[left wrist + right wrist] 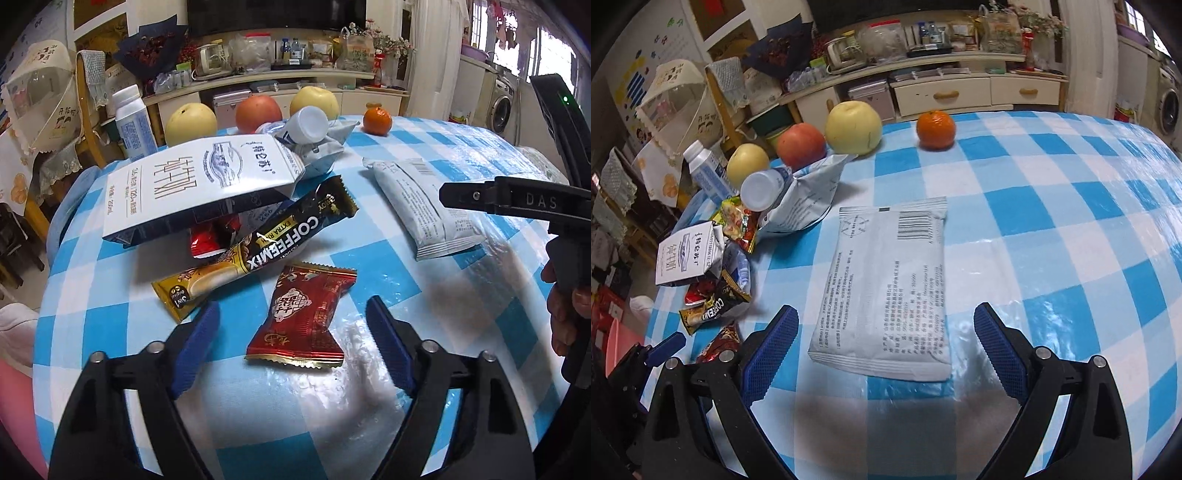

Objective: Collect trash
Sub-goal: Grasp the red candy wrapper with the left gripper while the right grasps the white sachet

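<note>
My left gripper (293, 308) is open and empty, its blue pads on either side of a red candy wrapper (304, 319) lying flat on the checked tablecloth. Behind it is a trash pile: a coffee-mix sachet (266, 247), a white milk carton (195, 184), a crumpled grey bag (321, 151) and a small white bottle (308, 123). My right gripper (886, 317) is open and empty, straddling the near end of a flat grey-white packet (890, 284). That packet also shows in the left wrist view (421, 206). The pile shows at left in the right wrist view (713, 258).
Two yellow pears (190, 125) (314, 101), a red apple (258, 112) and a tangerine (376, 120) stand along the table's far edge. An upright white bottle (133, 122) stands at far left. The table (1071, 221) drops off at left. Chairs and a cluttered cabinet lie beyond.
</note>
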### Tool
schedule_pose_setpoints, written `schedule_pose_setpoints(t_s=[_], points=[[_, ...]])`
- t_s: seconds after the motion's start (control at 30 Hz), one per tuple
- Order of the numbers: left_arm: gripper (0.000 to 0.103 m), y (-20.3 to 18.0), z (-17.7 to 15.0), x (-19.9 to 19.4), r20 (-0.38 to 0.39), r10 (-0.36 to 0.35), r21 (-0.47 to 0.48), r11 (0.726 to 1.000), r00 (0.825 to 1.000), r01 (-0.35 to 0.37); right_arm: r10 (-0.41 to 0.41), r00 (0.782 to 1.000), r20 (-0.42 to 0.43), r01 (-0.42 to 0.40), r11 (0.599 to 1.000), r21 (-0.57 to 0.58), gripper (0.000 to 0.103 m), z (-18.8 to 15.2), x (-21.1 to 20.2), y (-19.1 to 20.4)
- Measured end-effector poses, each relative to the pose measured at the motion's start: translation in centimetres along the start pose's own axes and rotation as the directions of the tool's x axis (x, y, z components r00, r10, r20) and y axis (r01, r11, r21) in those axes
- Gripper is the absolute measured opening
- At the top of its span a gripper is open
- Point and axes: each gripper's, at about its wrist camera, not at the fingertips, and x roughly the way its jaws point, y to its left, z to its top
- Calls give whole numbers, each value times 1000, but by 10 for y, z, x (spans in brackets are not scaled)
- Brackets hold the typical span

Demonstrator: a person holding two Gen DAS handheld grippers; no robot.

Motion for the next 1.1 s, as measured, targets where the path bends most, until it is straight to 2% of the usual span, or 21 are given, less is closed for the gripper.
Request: schedule_pose_setpoints(t_s=[0.33, 0.53, 0.87, 0.97, 1.1], points=[[55, -2, 1, 17, -32, -28, -10, 1000, 999, 28, -46, 998, -36, 45, 998, -34, 95, 11, 31, 1], [46, -4, 1, 21, -40, -36, -11, 999, 999, 35, -95, 995, -33, 91, 991, -96, 95, 13, 44, 11], [42, 4, 0, 18, -31, -59, -49, 997, 998, 58, -140, 990, -27, 135, 982, -129, 95, 15, 55, 17], [42, 9, -1, 16, -25, -65, -59, 996, 998, 64, -162, 987, -15, 158, 977, -144, 87, 15, 55, 20], [42, 16, -2, 11, -12, -74, -79, 994, 997, 73, -165, 986, -7, 163, 977, -140, 83, 15, 54, 21]])
